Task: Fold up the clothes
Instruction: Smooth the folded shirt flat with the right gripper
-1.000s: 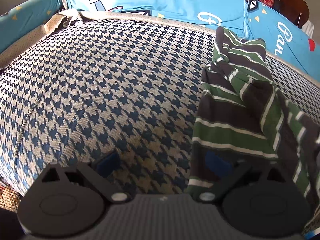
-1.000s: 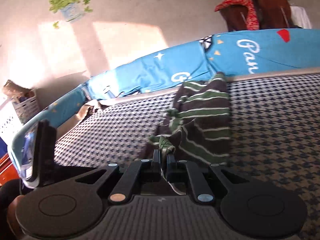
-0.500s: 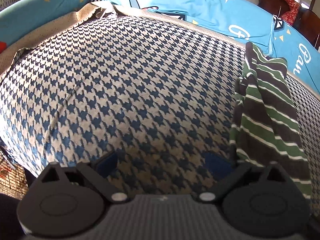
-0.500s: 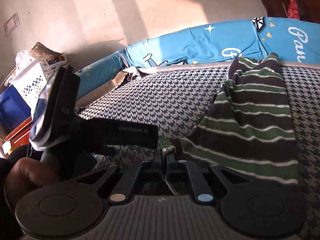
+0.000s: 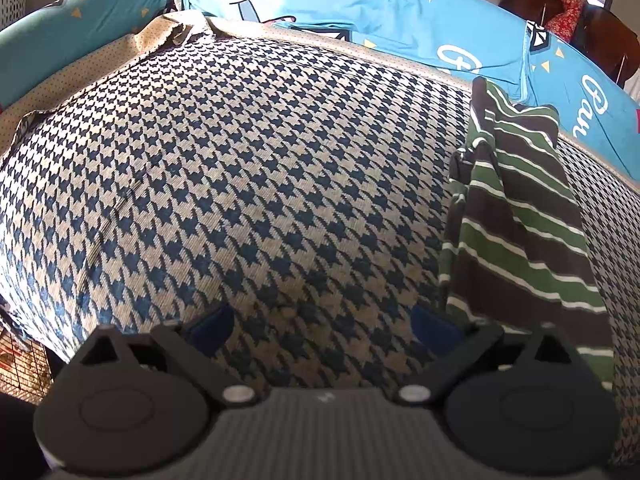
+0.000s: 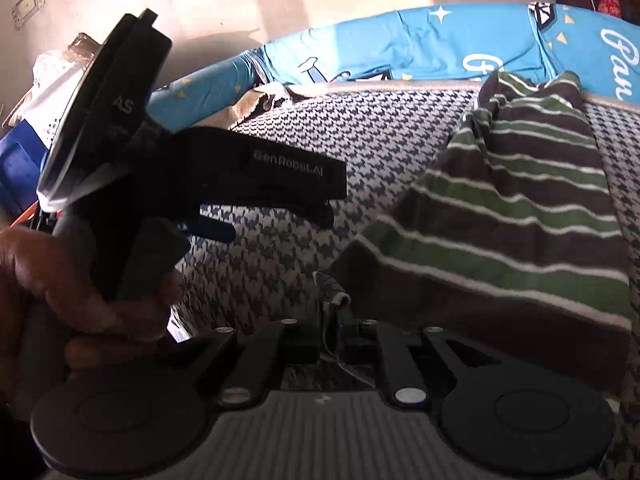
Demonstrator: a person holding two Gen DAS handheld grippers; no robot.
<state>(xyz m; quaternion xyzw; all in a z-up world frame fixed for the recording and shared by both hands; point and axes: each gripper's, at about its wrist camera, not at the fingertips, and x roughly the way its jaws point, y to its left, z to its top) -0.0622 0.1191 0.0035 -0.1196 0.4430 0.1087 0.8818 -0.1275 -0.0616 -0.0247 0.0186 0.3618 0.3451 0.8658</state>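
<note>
A green, brown and white striped garment [image 5: 516,216] lies stretched out on the houndstooth bed cover [image 5: 240,168], at the right of the left wrist view. My left gripper [image 5: 320,326] is open, low over the cover, with its right finger beside the garment's near edge and nothing between its fingers. In the right wrist view the same striped garment [image 6: 516,208] runs from the far edge toward me. My right gripper [image 6: 331,340] is shut on its near corner, which bunches up just above the fingers. The left gripper [image 6: 216,228] shows at the left of that view, held by a hand [image 6: 80,300].
A bright blue printed sheet [image 5: 400,12] lines the bed's far edge, with a beige dotted layer [image 5: 100,64] at the left corner. Dark wooden furniture with a red cloth [image 5: 560,4] stands behind. A white basket and blue box [image 6: 28,120] sit by the wall at left.
The right gripper has drawn the garment's corner toward me, pulling the cloth out longer and flatter. The left gripper shifted left of the garment and now sits close beside the right one.
</note>
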